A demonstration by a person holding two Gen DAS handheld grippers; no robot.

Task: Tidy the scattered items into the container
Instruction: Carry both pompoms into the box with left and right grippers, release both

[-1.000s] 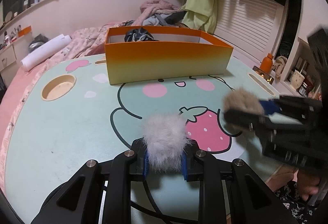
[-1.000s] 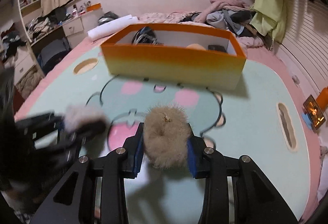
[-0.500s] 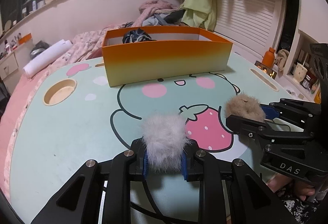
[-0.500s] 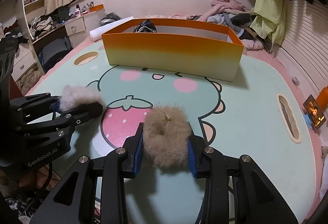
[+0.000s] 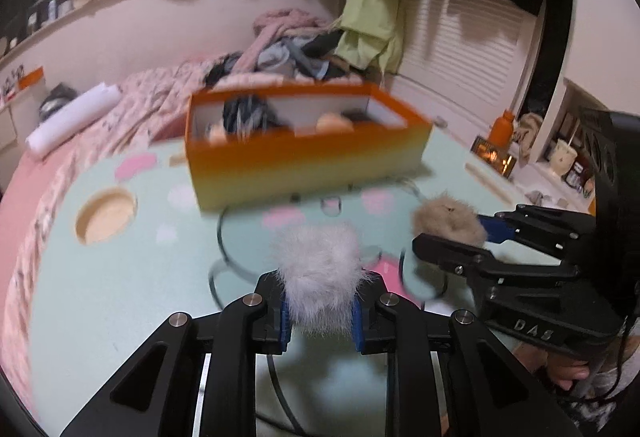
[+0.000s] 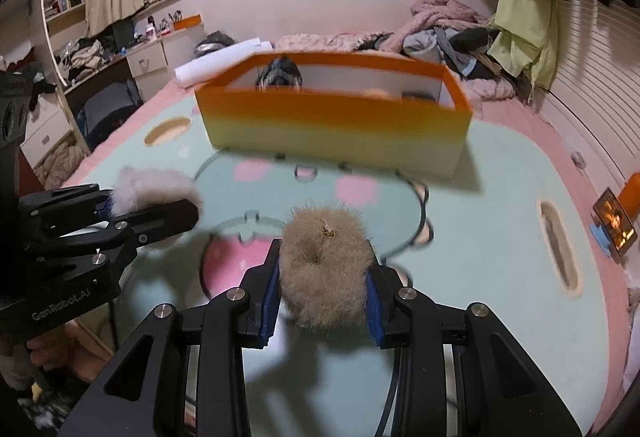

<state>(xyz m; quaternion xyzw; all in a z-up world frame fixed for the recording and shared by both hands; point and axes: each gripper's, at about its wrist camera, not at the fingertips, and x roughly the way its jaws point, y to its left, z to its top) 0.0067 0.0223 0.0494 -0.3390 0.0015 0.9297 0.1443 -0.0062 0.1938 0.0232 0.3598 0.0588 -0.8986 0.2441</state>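
From the left wrist, the left gripper [image 5: 320, 311] is pinching a fluffy white fur pom-pom [image 5: 318, 273] in front of the orange-and-yellow cardboard box [image 5: 308, 161], which is already holding dark and peach items.

From the right wrist, the right gripper [image 6: 322, 301] is clamping a fuzzy tan fur scrunchie [image 6: 324, 269] short of that box. Both pieces are waiting to go in.

My right gripper [image 6: 322, 289] pinches a tan puff [image 6: 324, 271] between its blue pads, above the table [image 6: 492, 205]. At left, my left gripper [image 6: 160, 205] clamps a white puff [image 6: 150, 187]. Ahead stands the orange box [image 6: 336, 125], a dark bundle [image 6: 280, 74] inside its left end.
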